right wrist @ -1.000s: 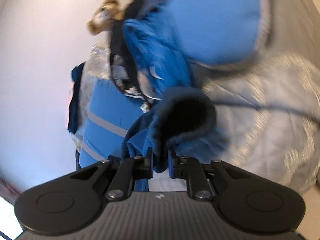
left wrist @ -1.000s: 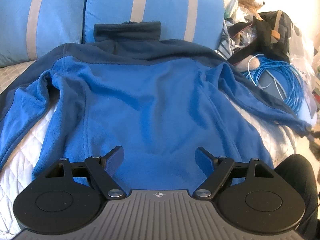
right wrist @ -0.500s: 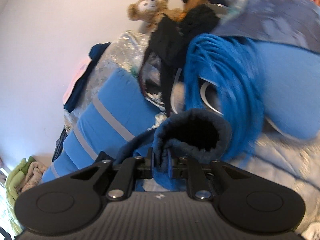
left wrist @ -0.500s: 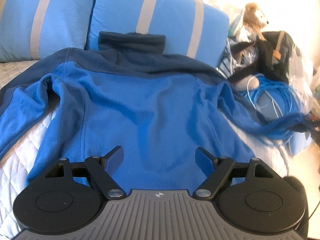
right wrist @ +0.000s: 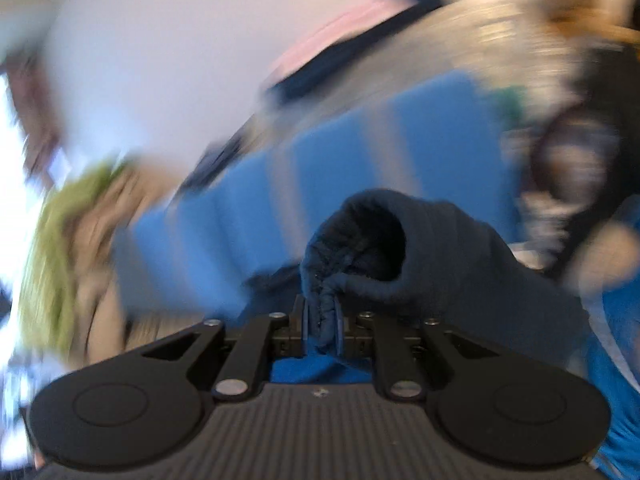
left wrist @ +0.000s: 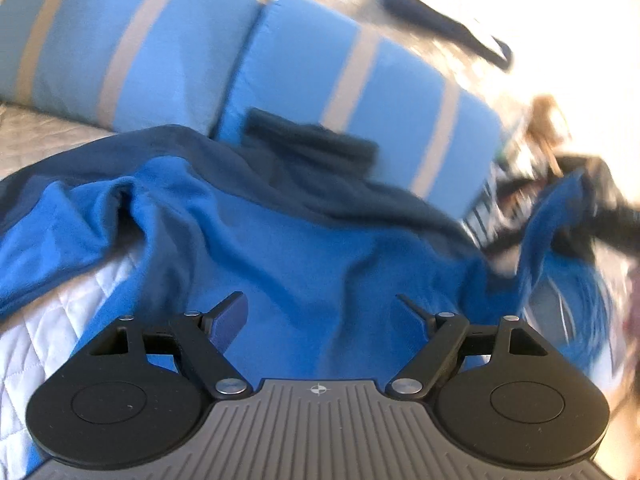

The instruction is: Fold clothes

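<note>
A blue fleece jacket (left wrist: pixel 312 248) with navy shoulders and collar lies spread back-up on a white quilted bed. My left gripper (left wrist: pixel 320 316) is open and empty, hovering over the jacket's lower hem. My right gripper (right wrist: pixel 321 320) is shut on the navy sleeve cuff (right wrist: pixel 384 248) of the jacket's right sleeve and holds it lifted. In the left wrist view that sleeve (left wrist: pixel 560 208) rises at the far right. The left sleeve (left wrist: pixel 60 232) lies on the bed at the left.
Two blue striped pillows (left wrist: pixel 360 60) stand behind the collar. A coil of blue cable (left wrist: pixel 580 300), a dark bag and a teddy bear (left wrist: pixel 548 120) crowd the right side. White quilt (left wrist: pixel 40 340) shows at the lower left. The right wrist view is blurred.
My right gripper has swung the cuff up and toward the left, lifting the right sleeve off the cable pile. My left gripper has moved closer to the jacket and stays open.
</note>
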